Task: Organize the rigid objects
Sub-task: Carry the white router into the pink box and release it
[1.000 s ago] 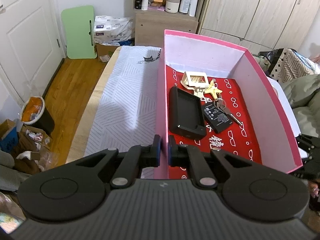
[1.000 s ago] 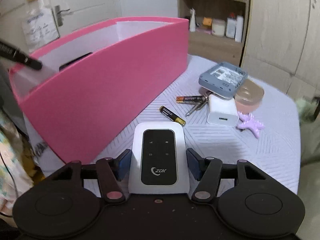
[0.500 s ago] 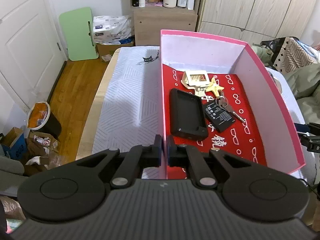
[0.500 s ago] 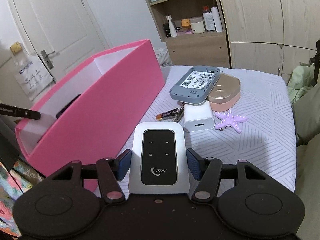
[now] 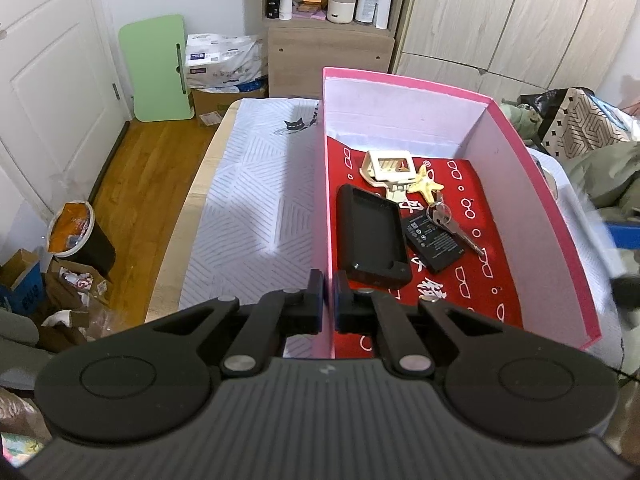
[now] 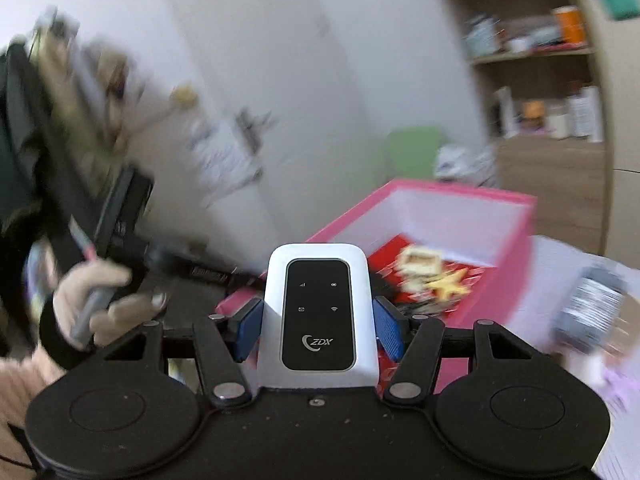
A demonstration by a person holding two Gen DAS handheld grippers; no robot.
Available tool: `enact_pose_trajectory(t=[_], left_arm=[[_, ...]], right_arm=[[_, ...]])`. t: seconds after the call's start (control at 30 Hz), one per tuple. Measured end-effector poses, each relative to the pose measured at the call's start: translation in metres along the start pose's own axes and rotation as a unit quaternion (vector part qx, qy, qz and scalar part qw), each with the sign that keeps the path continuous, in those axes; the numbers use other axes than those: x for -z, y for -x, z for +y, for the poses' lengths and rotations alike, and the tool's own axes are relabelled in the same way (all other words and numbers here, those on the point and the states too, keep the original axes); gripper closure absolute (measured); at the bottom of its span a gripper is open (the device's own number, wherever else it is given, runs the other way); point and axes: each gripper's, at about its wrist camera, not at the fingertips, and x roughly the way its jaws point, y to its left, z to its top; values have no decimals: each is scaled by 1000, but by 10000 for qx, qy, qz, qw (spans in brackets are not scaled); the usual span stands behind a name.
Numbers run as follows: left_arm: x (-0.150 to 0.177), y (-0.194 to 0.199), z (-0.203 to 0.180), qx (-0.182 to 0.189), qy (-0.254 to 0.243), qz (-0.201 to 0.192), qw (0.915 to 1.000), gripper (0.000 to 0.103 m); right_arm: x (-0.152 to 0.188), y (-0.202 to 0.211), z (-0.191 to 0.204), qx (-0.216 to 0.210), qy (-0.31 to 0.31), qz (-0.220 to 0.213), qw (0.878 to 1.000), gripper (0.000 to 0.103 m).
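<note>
So the left gripper (image 5: 328, 296) is pinched tight on the near left wall of the pink box (image 5: 325, 184), one finger outside and one inside, jaws pressed together with just that thin wall between them.

Right ahead of it, on the red patterned lining of the box floor, I count five things: one black tray-like case (image 5: 372, 240) closest to the inner finger, one flat black battery (image 5: 434, 240) just to the right of the case, one bunch of keys (image 5: 452, 222) lying partly on the battery, one yellow starfish charm (image 5: 427, 186) beyond the keys, and one cream-coloured frame-shaped piece (image 5: 390, 164) furthest off toward the far wall. The starfish touches the frame piece.

The right gripper (image 6: 318, 326) has one white pocket wifi router (image 6: 318, 312) with a black face clamped between its two blue pads (image 6: 249, 330), pads flat on either side of it. It's up off the table, over the near end of the box, with the open box interior past its fingertips. The picture's really blurry, though.

Off to the left of the right gripper there's one hand (image 6: 96, 300) wrapped around the left gripper's handle. To its right, on the table outside the box, one grey device with a label (image 6: 592, 304) shows, too smeared to say more.
</note>
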Motion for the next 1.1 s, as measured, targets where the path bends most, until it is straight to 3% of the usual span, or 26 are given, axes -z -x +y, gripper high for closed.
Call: enact_pose_trajectory(t=[0.1,0.27,0.37,0.47,0.77,0.87,1.1], left_arm=[[1,0,1,36,-11,-27,10000,98],[1,-1,5,163,47,-32,9999,98],[0,-1,9,263,109,-12,9996,97],[1,-1,11,308,151,-12,9994,97],[4,-2,13,374,208,-99,9990,97],[4,-2,14,379,197,-99,9990,97],[4,-1,14,399,115,-114,9991,97]], right_arm=[[-20,-42,4,-11,360,820,9960,38],[-52,-113,0,-218,818,2145,9730,38],[-53,-133,1,-593,835,2610,9599,38],[-53,-150,4,-692,961,2896,9498,38],[-49,-184,8,-747,996,3503,9283,38],[-48,-185,9,-667,1053,3545,9267,38],[-49,-138,17,-219,1354,2454,9597,36]])
